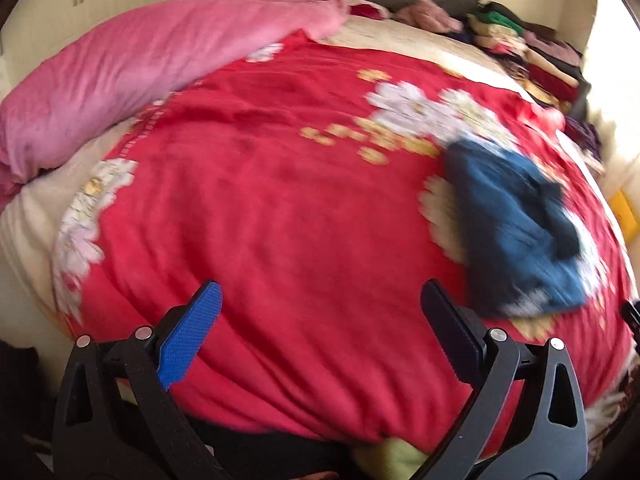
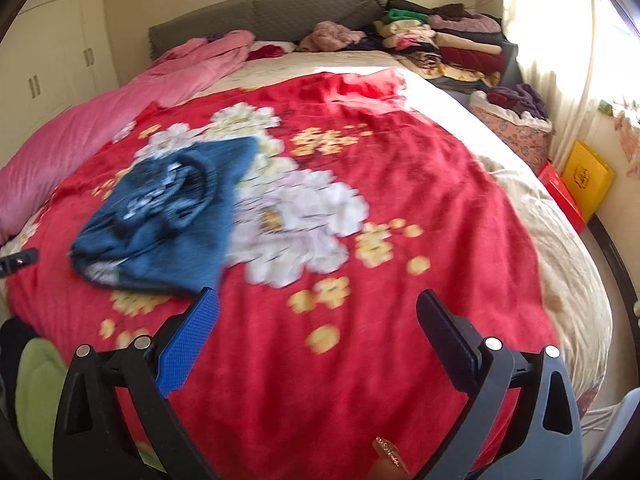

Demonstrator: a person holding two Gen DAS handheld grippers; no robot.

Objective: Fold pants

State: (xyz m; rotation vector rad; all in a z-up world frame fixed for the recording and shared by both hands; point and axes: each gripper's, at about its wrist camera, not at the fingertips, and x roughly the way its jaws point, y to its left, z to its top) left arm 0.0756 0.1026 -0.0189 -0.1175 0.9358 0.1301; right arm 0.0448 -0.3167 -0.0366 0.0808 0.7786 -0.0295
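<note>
- Covering most of the bed (image 2: 568,280) is a red blanket (image 1: 280,220) with white and yellow flowers printed on it; a cream sheet shows along its far and right edges.
- Lying on that blanket is a pair of blue pants (image 2: 168,216), bunched into a rough folded heap with the elastic waistband on top; motion blur softens the detail.
- From the left wrist view the pants (image 1: 516,232) sit to the right of the left claw (image 1: 320,316), just beyond its right finger and not between the fingers.
- Left claw: fingers spread wide, nothing between them, only red blanket below.
- Right claw (image 2: 316,312): also spread wide and holding nothing; the tip of its blue-padded finger appears beside the near edge of the pants, though I cannot tell whether it touches.
- A pink quilt (image 1: 120,80) is heaped along the left side of the bed, running up toward the grey padded headboard (image 2: 272,12).
- Stacks of folded clothes (image 2: 448,44) in many colours fill the far right corner by the headboard.
- Cream wardrobe doors (image 2: 48,64) stand along the left wall; bright light comes through a pale curtain on the right.
- On the floor by the right wall, a yellow box (image 2: 588,180) leans beside a red one.
</note>
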